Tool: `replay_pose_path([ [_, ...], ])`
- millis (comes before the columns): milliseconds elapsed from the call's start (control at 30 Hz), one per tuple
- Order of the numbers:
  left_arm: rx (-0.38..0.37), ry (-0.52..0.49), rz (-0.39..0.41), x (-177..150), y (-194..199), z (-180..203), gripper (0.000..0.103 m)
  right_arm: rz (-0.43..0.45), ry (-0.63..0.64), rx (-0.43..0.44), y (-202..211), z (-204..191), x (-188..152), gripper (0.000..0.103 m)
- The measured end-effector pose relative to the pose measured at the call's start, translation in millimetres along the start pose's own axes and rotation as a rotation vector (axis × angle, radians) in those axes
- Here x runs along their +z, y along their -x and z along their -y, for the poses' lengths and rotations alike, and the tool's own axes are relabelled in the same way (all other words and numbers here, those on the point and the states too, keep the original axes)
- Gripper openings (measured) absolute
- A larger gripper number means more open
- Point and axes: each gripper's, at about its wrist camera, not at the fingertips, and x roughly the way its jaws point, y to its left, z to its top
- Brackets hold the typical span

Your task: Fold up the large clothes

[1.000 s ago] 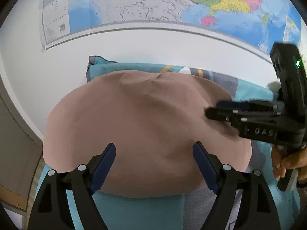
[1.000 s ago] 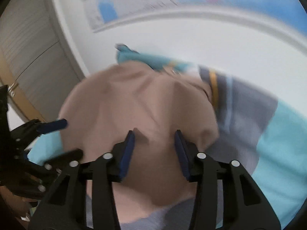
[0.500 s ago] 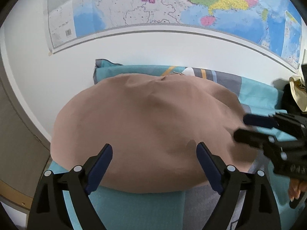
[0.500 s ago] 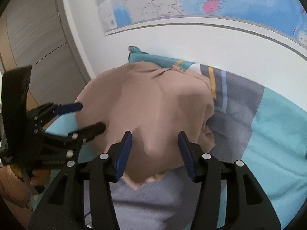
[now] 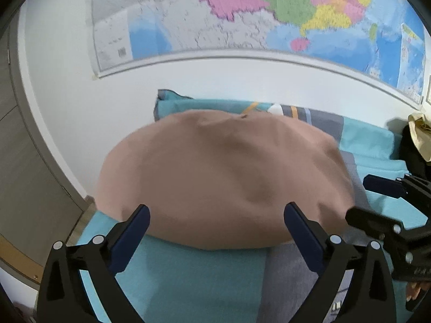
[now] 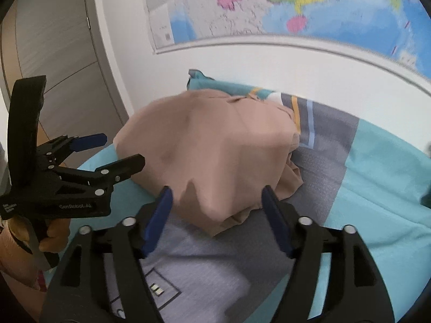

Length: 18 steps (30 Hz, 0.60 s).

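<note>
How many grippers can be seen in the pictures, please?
2. The left gripper is open before the tan garment; the right gripper is open at the garment's right side.

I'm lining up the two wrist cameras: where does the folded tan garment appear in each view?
Left wrist view: folded tan garment fills the centre, beyond the open left gripper.
Right wrist view: it lies centre, slightly left, beyond the open right gripper.
Shared landmark: the coloured wall map.

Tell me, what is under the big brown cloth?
The brown cloth lies on a teal and grey bedsheet, which shows all around it. Anything directly beneath the cloth is covered, so I cannot see it.
</note>
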Motion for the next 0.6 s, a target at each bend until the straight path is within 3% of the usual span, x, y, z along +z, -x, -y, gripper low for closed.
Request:
replay_pose_path([
  [133, 0.024, 0.049, 0.003, -6, 13, -4, 0.096, 0.023, 0.007, -0.027, 10, -13, -7, 0.092],
  [267, 0.079, 0.058, 0.003, -12, 26, -3, 0.096, 0.053, 0.028, -0.046, 21, -24, -11, 0.096],
  [600, 0.054, 0.114, 0.008, -25, 49, -5, 0.096, 0.062, 0.028, -0.023, 43, -34, -21, 0.097],
])
